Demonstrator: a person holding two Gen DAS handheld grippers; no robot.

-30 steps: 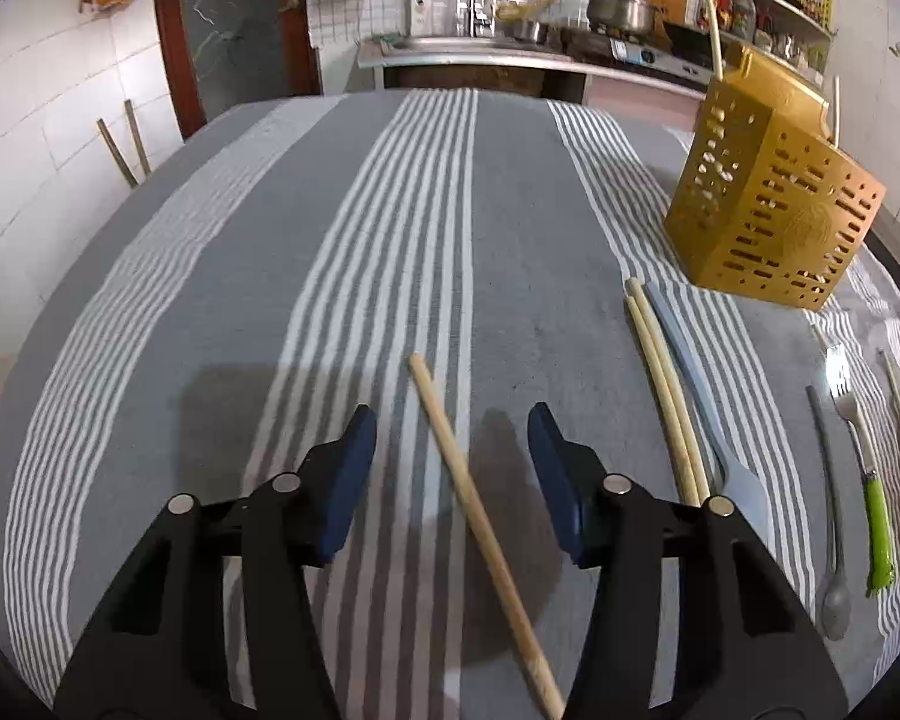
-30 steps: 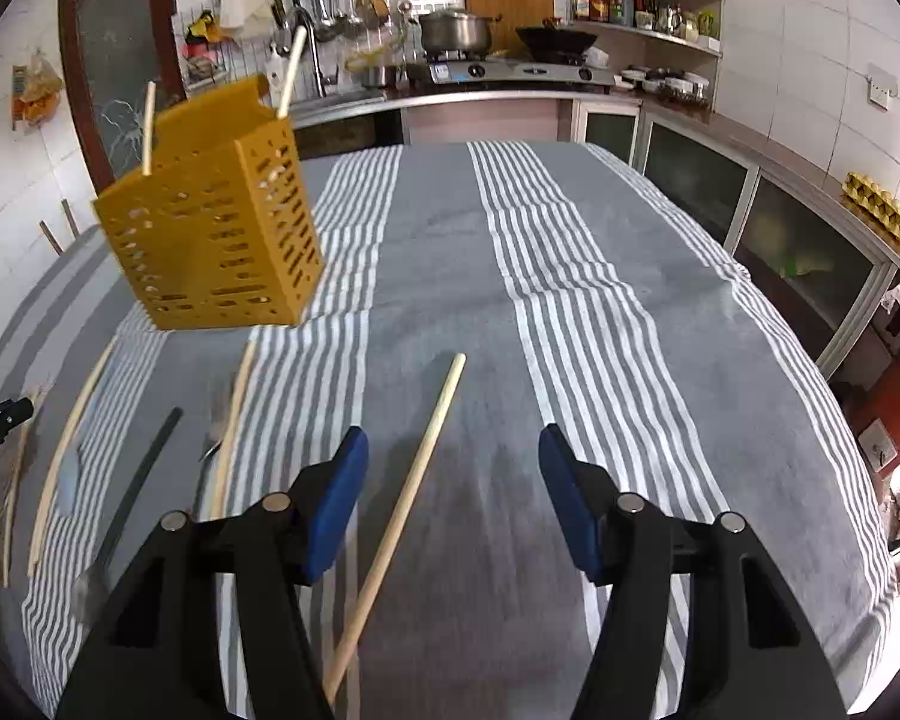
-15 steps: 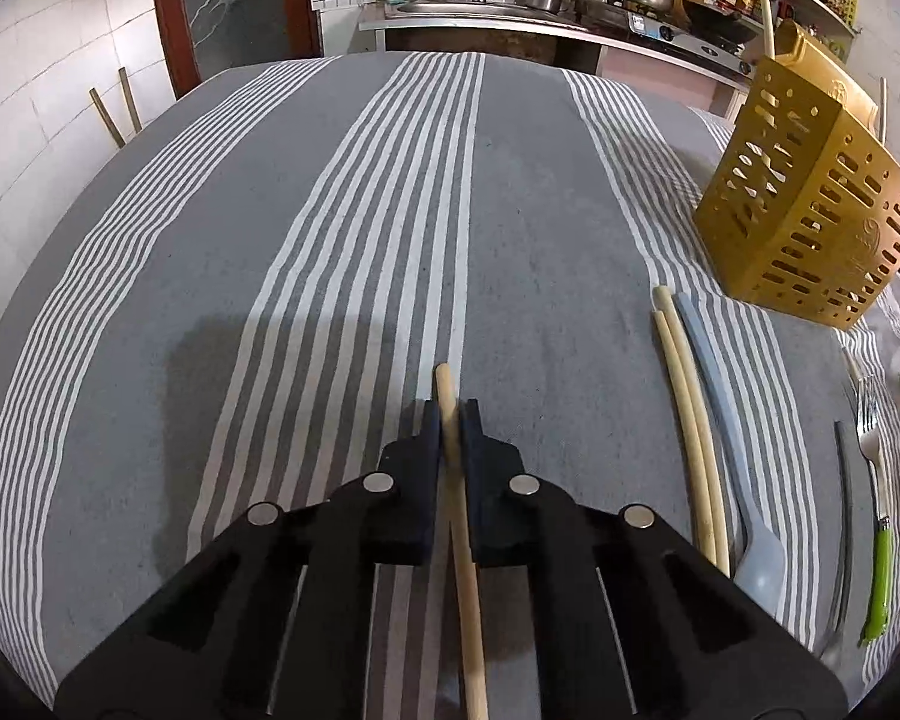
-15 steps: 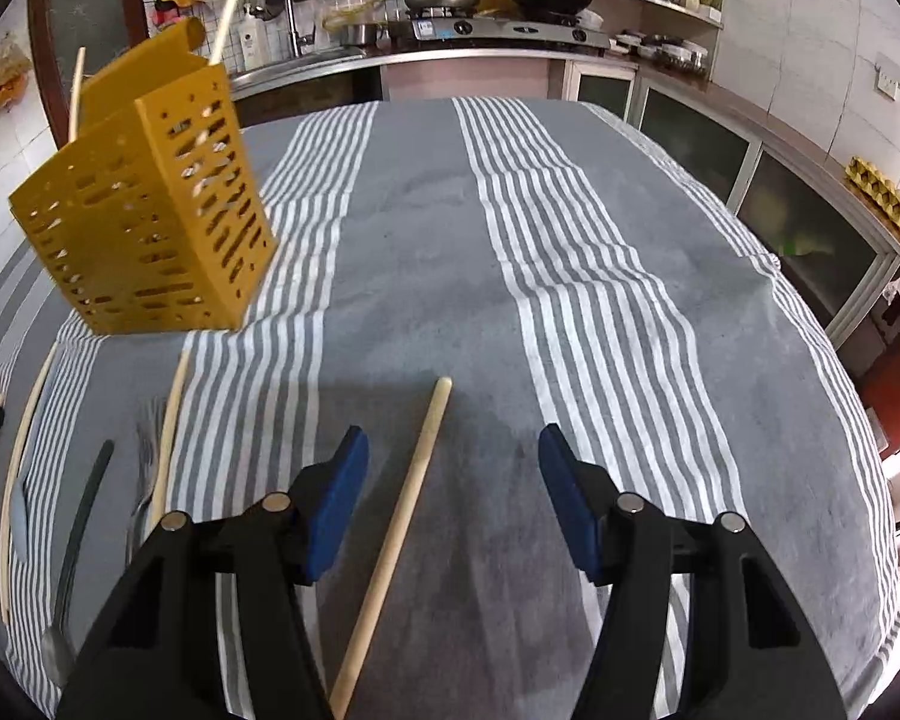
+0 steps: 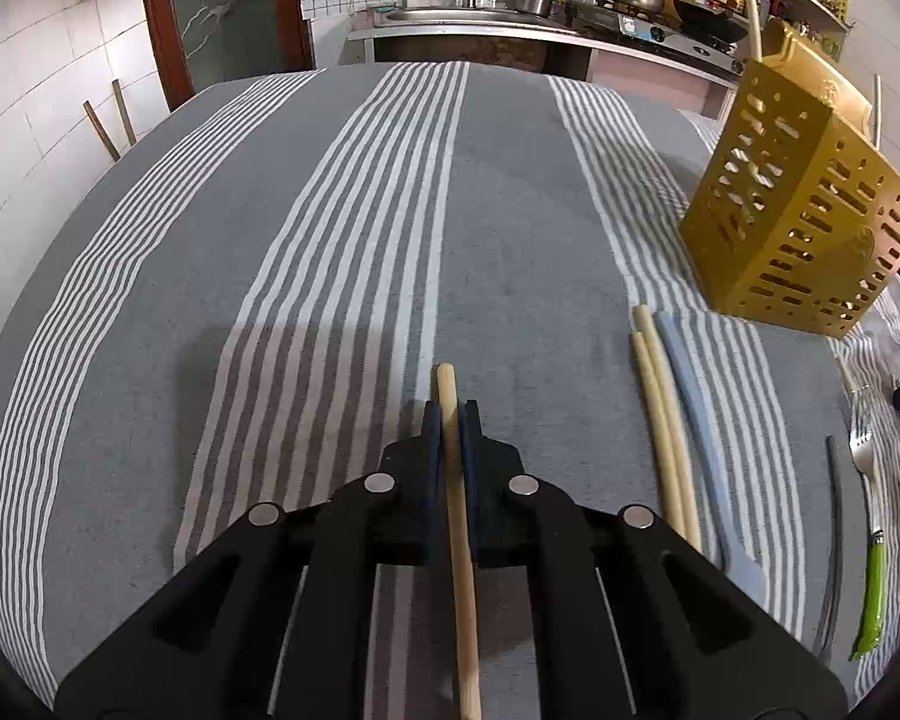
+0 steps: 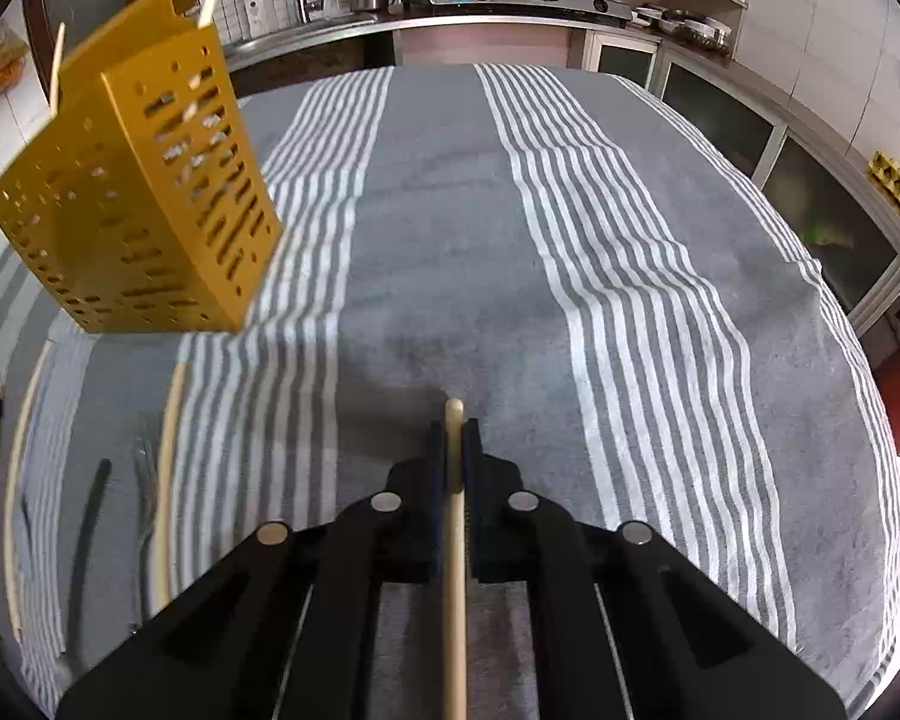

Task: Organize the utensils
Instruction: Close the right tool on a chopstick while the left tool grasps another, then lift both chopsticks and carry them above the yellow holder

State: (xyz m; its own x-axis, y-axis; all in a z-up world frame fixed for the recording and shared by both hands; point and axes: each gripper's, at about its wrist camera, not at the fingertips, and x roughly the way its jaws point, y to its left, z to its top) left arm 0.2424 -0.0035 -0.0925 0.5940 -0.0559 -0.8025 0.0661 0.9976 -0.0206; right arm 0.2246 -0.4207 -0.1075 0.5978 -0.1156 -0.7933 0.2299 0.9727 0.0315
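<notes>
Overhead: grey striped tablecloth (image 5: 510, 228), kitchen counter (image 6: 510, 24) behind; both tools clenched on wooden chopsticks.

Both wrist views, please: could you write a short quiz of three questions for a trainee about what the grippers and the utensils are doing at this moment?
1. True or false: the left gripper is shut on a wooden chopstick.
2. What does the right gripper hold?
A. the green-handled fork
B. a wooden chopstick
C. nothing
3. In the left wrist view, on which side of the held chopstick does the yellow utensil holder stand?

Key
1. True: the pads press on the stick from both sides.
2. B: a second wooden chopstick is clamped; the green-handled fork lies on the striped cloth.
3. On the right, further away, with two pale sticks already in it.
</notes>
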